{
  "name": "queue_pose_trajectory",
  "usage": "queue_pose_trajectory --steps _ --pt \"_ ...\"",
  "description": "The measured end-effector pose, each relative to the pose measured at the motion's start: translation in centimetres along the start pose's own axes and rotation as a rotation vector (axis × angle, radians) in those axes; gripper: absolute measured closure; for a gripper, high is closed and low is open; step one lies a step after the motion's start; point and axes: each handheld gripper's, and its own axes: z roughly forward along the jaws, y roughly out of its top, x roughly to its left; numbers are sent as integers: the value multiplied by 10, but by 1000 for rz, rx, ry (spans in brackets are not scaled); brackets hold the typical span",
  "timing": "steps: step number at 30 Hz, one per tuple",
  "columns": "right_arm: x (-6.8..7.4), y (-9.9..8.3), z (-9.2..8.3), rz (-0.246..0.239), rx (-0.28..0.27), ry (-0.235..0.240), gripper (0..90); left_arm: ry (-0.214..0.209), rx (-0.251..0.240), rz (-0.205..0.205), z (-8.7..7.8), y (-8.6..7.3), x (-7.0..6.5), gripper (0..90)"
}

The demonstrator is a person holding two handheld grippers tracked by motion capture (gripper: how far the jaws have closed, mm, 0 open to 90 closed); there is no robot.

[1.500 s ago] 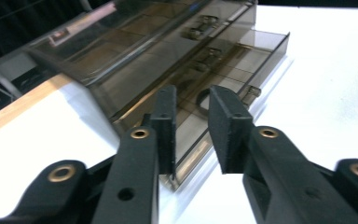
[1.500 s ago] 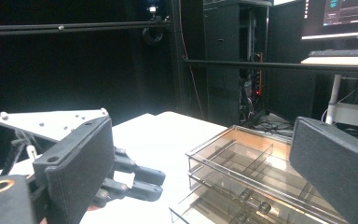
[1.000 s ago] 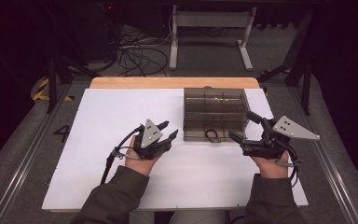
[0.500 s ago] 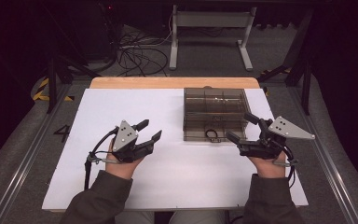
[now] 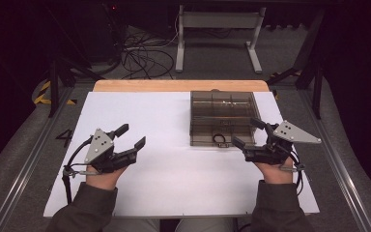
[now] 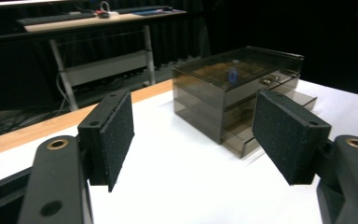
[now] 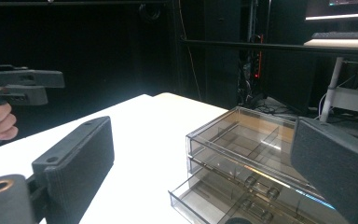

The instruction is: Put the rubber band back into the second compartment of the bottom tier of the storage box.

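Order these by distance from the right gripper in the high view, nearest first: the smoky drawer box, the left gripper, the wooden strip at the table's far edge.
From the right gripper:
1. Drawer box, just beyond it.
2. Wooden strip, at the far edge.
3. Left gripper, across the white sheet.

1. Left black two-jaw tongs [image 5: 134, 136]: held in the person's left hand [image 5: 101, 175], low over the counter at the left, pointing forward and rightward. Jaws have just been opening; nothing between them.
2. Right black two-jaw tongs [image 5: 247, 133]: held in the right hand [image 5: 272, 173], pointing forward and leftward. Jaws apart, gripping nothing.
3. Both forearms in dark sleeves.
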Motion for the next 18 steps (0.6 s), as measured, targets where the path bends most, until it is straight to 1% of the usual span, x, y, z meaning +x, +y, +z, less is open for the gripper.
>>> queue_pose_trajectory --steps 4,6,7,12,15,16,18 --pt "0 -1 1 9 1 0 66 2 -23 -24 -12 -2 7 271" --pt "0 -1 2 5 5 0 66 0 -30 -28 -17 -3 11 258" --pt "1 -1 2 8 5 0 66 -2 -26 -28 -19 -3 12 252" --pt "1 -3 4 9 10 -1 63 -28 -44 -56 -28 -3 21 210" --pt "1 -4 5 2 11 0 62 -32 -55 -60 -32 -3 24 190" --pt "1 -4 5 2 11 0 62 -32 -55 -54 -33 -3 25 184" --pt "0 -4 5 1 11 0 62 -25 -63 -53 -35 -5 25 180"
